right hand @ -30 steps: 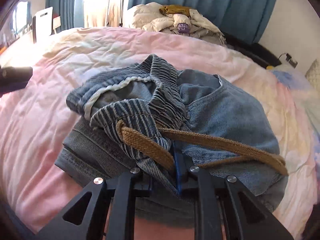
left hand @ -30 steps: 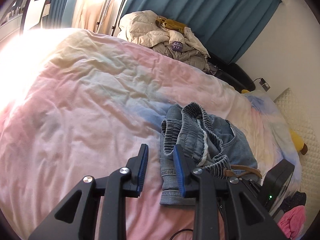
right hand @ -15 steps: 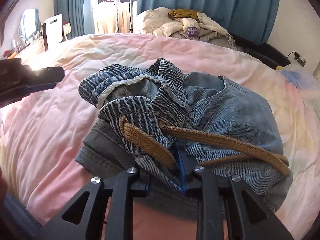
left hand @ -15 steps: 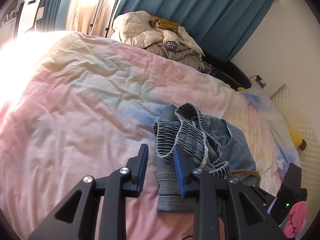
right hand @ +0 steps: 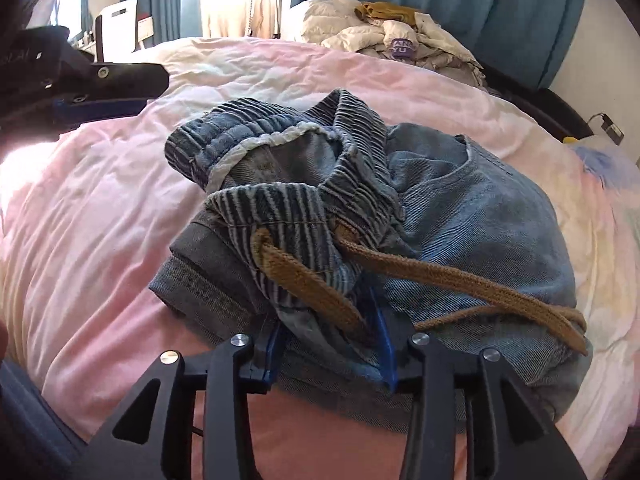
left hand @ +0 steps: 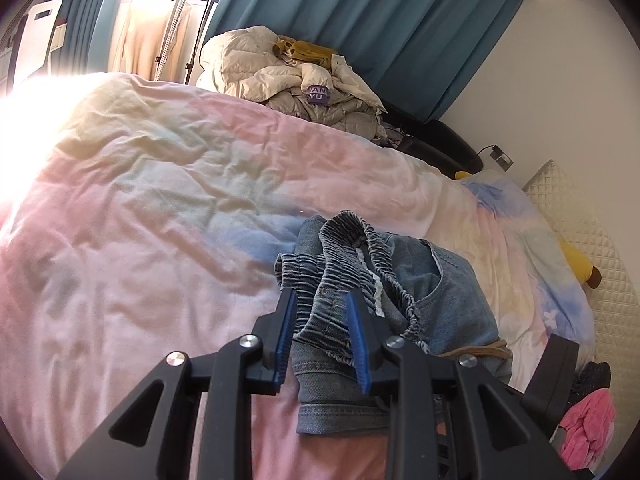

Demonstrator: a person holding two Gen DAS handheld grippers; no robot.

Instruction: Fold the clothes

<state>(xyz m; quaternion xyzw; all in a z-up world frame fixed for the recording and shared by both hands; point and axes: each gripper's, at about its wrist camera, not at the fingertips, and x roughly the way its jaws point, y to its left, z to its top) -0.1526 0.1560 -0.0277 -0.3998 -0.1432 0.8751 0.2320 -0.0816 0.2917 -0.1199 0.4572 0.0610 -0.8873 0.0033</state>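
Drawstring (right hand: 440, 276) clear only beside right gripper (right hand: 332, 344)

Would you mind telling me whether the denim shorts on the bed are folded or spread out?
Folded: the denim shorts lie in a stacked bundle, waistband bunched on top.

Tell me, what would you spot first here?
A bunched-up pair of blue jeans with a tan drawstring sits on the pink bedspread, right in front of both tongs. Behind it, a heap of cream clothes is piled at the bed's far end by teal curtains.
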